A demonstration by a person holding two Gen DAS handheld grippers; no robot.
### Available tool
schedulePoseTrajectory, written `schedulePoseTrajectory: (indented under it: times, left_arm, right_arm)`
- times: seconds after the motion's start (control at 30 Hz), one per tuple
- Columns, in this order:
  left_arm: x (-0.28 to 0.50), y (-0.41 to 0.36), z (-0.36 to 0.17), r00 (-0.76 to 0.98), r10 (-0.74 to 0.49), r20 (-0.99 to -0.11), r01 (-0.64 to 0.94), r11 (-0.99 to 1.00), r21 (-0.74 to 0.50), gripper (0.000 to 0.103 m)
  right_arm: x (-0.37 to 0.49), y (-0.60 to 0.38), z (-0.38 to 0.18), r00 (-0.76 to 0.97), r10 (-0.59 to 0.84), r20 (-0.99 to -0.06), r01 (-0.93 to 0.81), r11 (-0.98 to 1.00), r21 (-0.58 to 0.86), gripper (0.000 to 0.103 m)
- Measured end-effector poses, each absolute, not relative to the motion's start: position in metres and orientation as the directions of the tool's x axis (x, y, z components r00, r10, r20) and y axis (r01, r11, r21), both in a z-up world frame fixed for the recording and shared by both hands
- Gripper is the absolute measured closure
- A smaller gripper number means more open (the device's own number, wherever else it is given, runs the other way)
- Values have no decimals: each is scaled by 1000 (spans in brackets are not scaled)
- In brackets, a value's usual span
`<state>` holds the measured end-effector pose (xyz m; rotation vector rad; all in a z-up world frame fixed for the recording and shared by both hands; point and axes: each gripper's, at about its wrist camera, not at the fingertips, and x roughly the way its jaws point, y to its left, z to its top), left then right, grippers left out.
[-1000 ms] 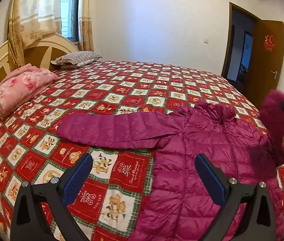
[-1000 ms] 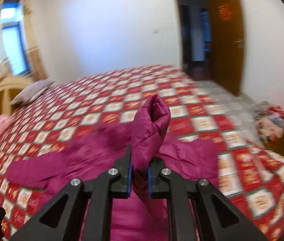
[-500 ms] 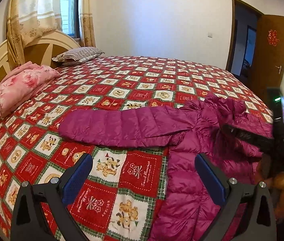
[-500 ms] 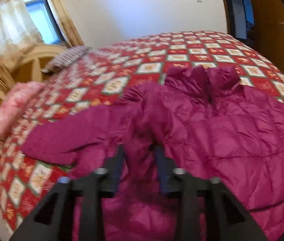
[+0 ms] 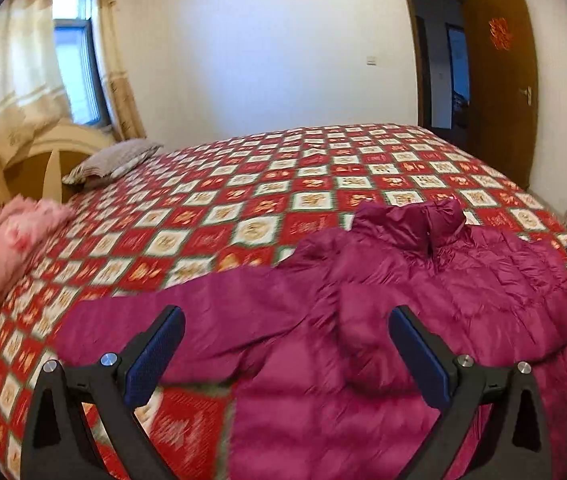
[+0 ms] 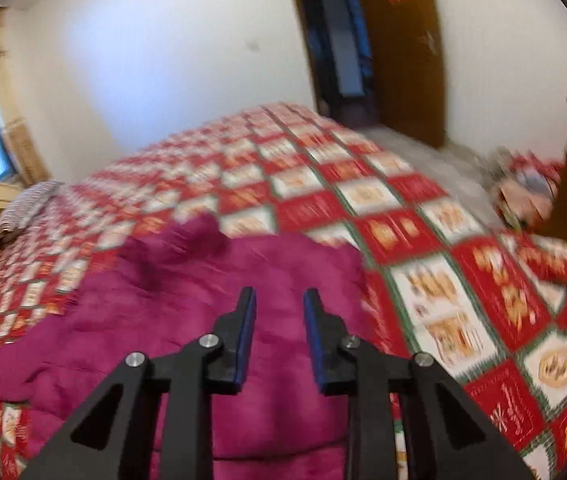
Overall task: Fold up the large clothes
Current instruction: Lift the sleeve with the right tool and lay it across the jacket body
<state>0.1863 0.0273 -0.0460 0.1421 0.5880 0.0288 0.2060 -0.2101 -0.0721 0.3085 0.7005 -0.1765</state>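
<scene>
A magenta puffer jacket (image 5: 423,304) lies on the red patterned bedspread (image 5: 267,196) near the bed's front edge. One sleeve (image 5: 171,320) stretches out to the left; the other sleeve lies folded across the body. The collar (image 5: 411,224) points toward the far side. My left gripper (image 5: 283,344) is wide open and empty above the jacket's left shoulder. In the right wrist view the jacket (image 6: 211,320) fills the lower left. My right gripper (image 6: 279,308) is partly open and empty above the jacket's right side.
A folded pink blanket (image 5: 7,248) and a striped pillow (image 5: 115,160) lie by the headboard at left. A brown door (image 5: 499,80) stands open at right. A pile of cloth (image 6: 523,192) lies on the floor beyond the bed's right edge.
My right gripper carried the right sleeve over the jacket body, let it go, opened and pulled back to the right. My left gripper shifted closer over the jacket, still open.
</scene>
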Motion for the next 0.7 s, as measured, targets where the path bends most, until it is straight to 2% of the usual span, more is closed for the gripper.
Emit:
schedulePoseTrajectory:
  times: [0.17, 0.27, 0.33, 0.4, 0.53, 0.63, 0.7]
  left_arm:
    - [236, -11, -90, 766, 140, -628, -8, 978, 208, 1]
    - [249, -19, -116, 741, 212, -637, -39, 961, 274, 1]
    - [257, -18, -139, 717, 267, -643, -61, 944, 324, 1]
    - [264, -13, -155, 684, 238, -689, -43, 957, 288, 1]
    - [263, -9, -155, 684, 225, -694, -48, 963, 264, 1]
    - [262, -10, -154, 684, 227, -694, -49, 963, 267, 1]
    - [263, -10, -155, 685, 230, -692, -49, 961, 271, 1]
  right_arm:
    - [209, -228, -127, 675, -38, -737, 314, 918, 241, 79]
    - [205, -229, -137, 684, -32, -728, 312, 916, 253, 79]
    - [204, -229, -137, 688, -30, -725, 311, 915, 256, 79]
    - [203, -228, -136, 688, -30, -725, 306, 918, 253, 79]
    - [204, -226, -130, 679, -37, -733, 300, 925, 232, 79]
    - [197, -228, -103, 746, -52, -664, 301, 916, 266, 79]
    - [198, -221, -85, 771, -88, -630, 290, 930, 226, 79]
